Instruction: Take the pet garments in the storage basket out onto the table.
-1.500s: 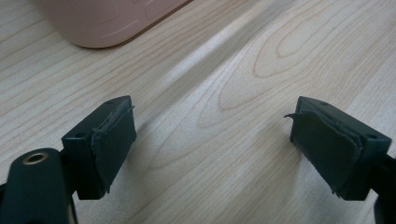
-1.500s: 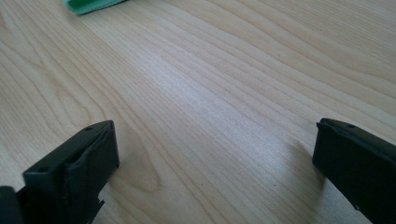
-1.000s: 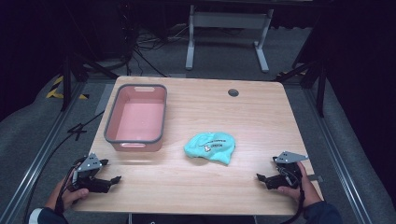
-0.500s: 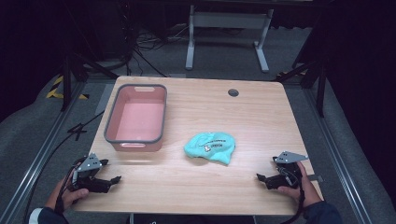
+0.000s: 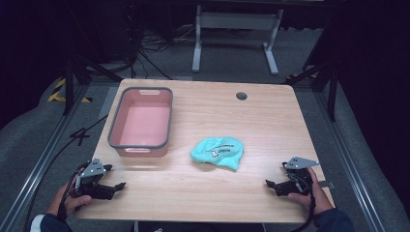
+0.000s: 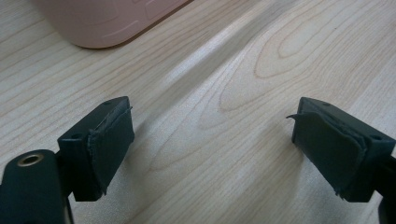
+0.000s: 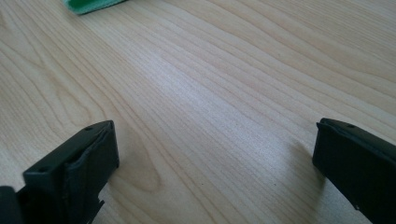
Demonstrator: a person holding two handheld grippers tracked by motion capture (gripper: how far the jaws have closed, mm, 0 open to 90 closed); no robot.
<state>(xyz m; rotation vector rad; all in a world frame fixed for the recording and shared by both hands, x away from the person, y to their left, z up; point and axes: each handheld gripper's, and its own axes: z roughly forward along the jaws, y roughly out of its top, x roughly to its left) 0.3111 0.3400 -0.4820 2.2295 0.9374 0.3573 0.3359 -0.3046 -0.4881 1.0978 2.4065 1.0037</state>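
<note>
Pale wood desk (image 5: 270, 125): a crumpled teal cloth (image 5: 217, 152) lies right of centre, long axis running left to right, printed side up. Near the front corners rest the left gripper (image 5: 117, 177) and right gripper (image 5: 270, 183), jaws spread on nothing, pointing inward. Closer in, the left gripper view catches the pink bin (image 6: 107, 21).
</note>
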